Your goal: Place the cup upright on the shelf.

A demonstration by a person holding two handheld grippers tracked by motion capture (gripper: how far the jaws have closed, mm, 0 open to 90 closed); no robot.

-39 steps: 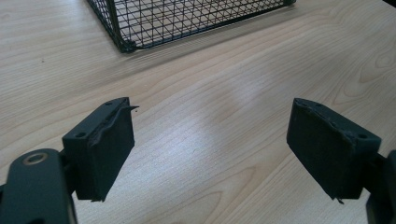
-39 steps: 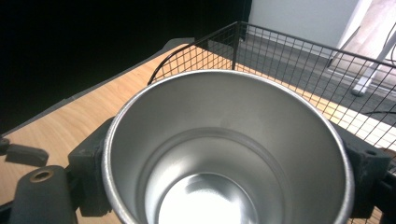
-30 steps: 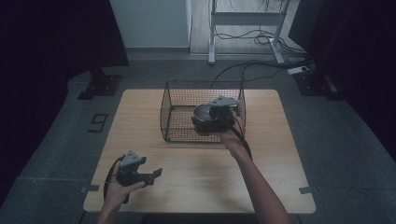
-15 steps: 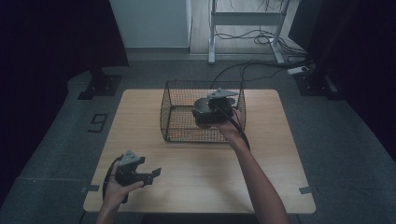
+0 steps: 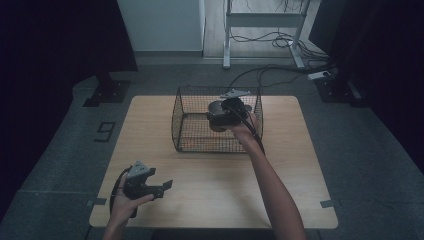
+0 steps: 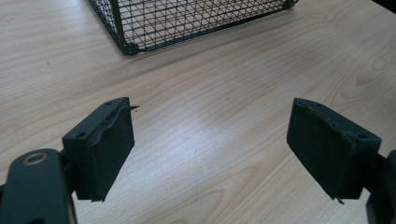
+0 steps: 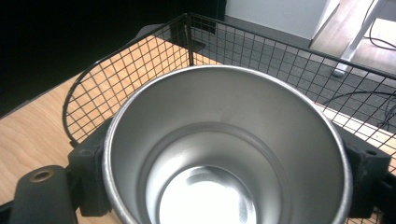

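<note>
The room is dim, with a grey carpeted floor (image 5: 55, 150), a pale wall panel (image 5: 160, 22) at the far side and a white desk frame (image 5: 262, 20) with loose cables (image 5: 260, 75) on the floor beneath it. Dark screens stand at the left and right edges.

A light wooden table (image 5: 210, 195) occupies the centre. Its surface is bare wood grain apart from a black wire basket (image 5: 192, 125), which stands on the far half, slightly right of centre.

The right gripper (image 5: 225, 112) is held over the right part of the basket, at its rim height. Its jaws are clamped on the outside of a steel cup (image 7: 224, 149), one jaw on each side of the wall. The cup is upright, open end up and empty.

The left gripper (image 5: 162, 186) is held at the near left corner of the table, above the wood. Its jaws stand wide apart, with nothing between them.
</note>
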